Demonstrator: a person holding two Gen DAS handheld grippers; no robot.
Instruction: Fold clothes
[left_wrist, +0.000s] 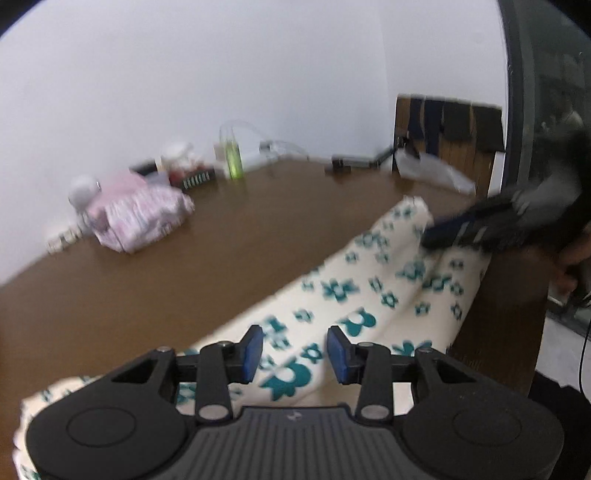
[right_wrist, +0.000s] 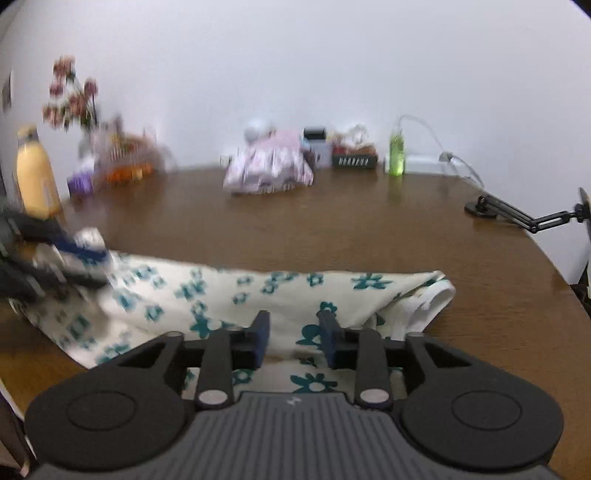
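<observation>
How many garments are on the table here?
2. A cream garment with teal flowers lies along the near edge; a folded pink patterned one sits by the far wall. Clutter there may hide more.

— What's the garment (right_wrist: 236, 295) like?
— Cream cloth printed all over with teal flowers, soft and a little creased.

— How does it lie?
— Flat on the brown table (right_wrist: 332, 229), folded into a long band that runs along the near edge. One end is doubled over, showing a rolled white hem.

— And the other end?
— It reaches toward the table's near corner; blur hides the detail there.
</observation>
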